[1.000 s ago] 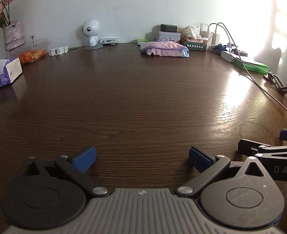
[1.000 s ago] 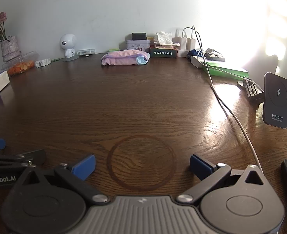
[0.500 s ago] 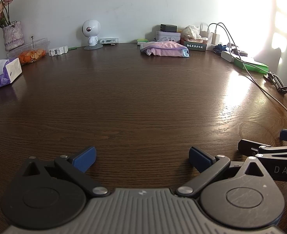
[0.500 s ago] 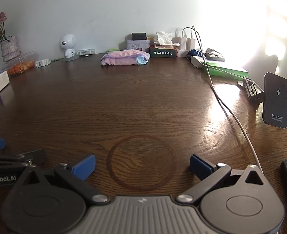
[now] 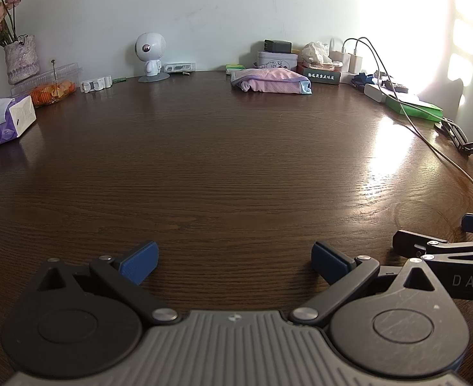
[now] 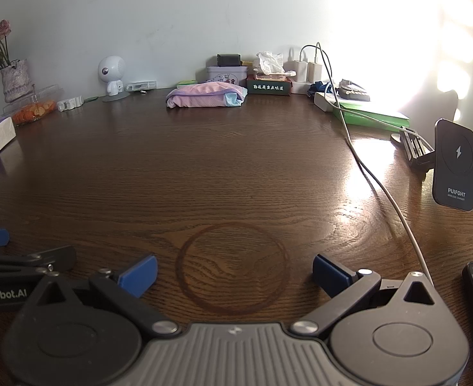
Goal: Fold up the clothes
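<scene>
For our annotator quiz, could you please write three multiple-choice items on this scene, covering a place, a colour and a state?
1. Where does the garment lie?
A. at the far edge of the table, near the wall
B. between the right gripper's fingers
C. on the tissue box

2. What colour is the garment mainly?
A. green
B. pink
C. black

3. How do the left gripper and the right gripper stand?
A. both shut on cloth
B. one open, one shut
C. both open, holding nothing

Answers:
1 A, it lies beside the tin by the wall.
2 B, pink fabric with a light blue end.
3 C, bare wood shows between each pair of blue pads.
</scene>
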